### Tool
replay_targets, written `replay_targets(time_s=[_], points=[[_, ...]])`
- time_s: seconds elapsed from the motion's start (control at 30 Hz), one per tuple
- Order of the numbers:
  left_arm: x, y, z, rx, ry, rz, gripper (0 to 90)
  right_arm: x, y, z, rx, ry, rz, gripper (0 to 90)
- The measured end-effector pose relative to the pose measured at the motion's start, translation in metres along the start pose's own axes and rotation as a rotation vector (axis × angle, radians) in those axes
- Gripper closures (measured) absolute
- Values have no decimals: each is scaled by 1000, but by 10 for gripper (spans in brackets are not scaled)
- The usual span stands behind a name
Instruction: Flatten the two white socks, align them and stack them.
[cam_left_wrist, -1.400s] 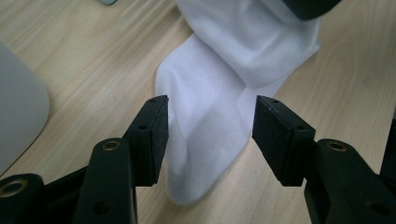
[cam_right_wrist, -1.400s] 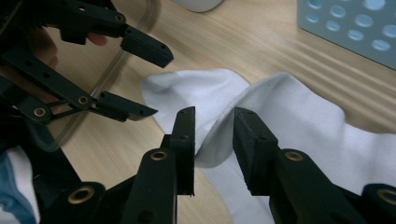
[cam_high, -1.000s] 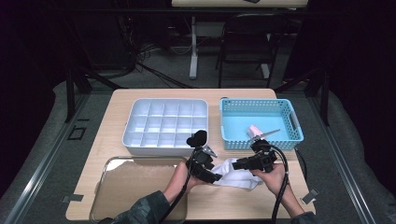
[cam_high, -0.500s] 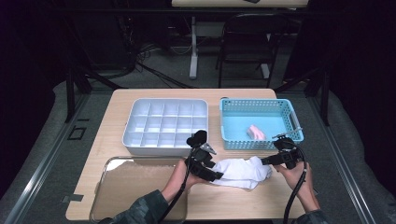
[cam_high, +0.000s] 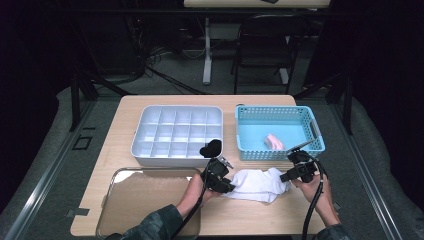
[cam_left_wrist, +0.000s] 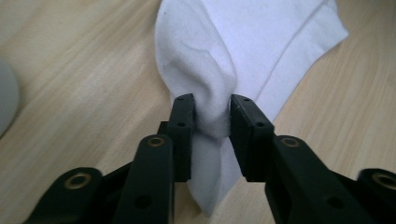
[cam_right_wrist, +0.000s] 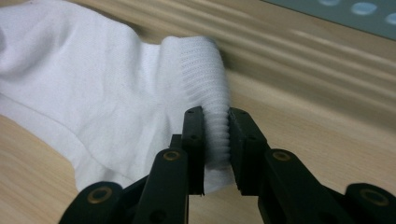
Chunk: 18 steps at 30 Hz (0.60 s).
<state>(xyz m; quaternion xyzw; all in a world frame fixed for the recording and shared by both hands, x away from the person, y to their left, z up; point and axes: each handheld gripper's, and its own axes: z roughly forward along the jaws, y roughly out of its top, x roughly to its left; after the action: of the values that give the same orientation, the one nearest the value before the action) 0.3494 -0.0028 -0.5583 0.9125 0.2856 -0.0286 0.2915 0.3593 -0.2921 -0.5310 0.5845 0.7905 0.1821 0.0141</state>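
We find a white sock (cam_high: 257, 183) lying flat on the desk (cam_high: 125, 107), near its front edge, just in front of the blue basket (cam_high: 314, 128) and to the right of the clear tray (cam_high: 145, 210). The sock is stretched lengthwise between the two tools. The left hand-held gripper (cam_left_wrist: 212, 116) has just been closing and is now clamped on a bunched fold at the sock's left end; the fabric bulges above the jaws in the left gripper view. The right hand-held gripper (cam_right_wrist: 215, 135) has likewise just been closing and now pinches the ribbed cuff (cam_right_wrist: 210, 79), with the pads pressing on the knit from both sides.

We judge that the grasp at both ends is done and the sock is pulled out roughly straight, though wrinkles remain along its middle. It has not been folded, lifted or stowed. The white compartment box (cam_high: 177, 135) behind appears empty as far as we can tell, and the blue basket holds one small pink item (cam_high: 274, 142). Folding the sock and placing it in a container appear to be what is left.
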Motion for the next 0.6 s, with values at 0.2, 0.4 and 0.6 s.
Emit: replay_targets(time_s=[0.2,0.4,0.6], points=[[-3,0,2,-5,-25,11,782,26,2,-29,-102,-177,-129,781],[0,-1,0,4,-42,7,800,42,1,-19,-63,-139,-193,772],[2,-2,-2,34,-55,7,807,40,2,-8,-32,-34,-162,763]])
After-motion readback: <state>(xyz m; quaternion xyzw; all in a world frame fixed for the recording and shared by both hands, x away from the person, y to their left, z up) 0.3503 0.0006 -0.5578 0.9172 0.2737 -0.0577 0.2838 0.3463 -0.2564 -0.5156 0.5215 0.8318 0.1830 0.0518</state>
